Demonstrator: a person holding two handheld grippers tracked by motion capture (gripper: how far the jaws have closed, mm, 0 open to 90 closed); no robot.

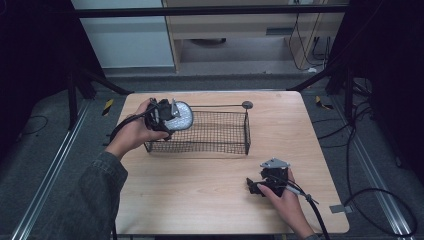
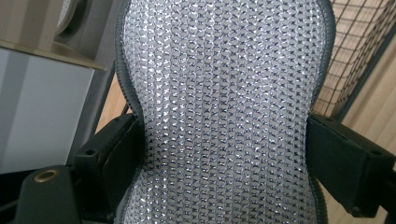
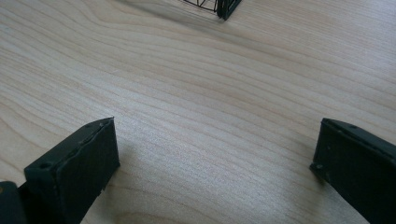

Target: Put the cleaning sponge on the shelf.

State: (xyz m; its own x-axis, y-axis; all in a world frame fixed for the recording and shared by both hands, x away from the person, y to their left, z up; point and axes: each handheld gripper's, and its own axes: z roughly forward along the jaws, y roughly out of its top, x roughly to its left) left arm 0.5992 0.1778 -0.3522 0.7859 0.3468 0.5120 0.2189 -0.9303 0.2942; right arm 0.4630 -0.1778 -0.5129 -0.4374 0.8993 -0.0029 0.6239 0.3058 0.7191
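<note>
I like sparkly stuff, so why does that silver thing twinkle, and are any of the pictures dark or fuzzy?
In the left gripper view, tiny glints of light sparkle all over the silver mesh pad, sharp at close range, while the cabinet behind looks soft. In the high view the wooden table is evenly lit and the surroundings fall dark. In the right gripper view the wood grain is crisp, with soft shadows beside the open right claw.
</note>
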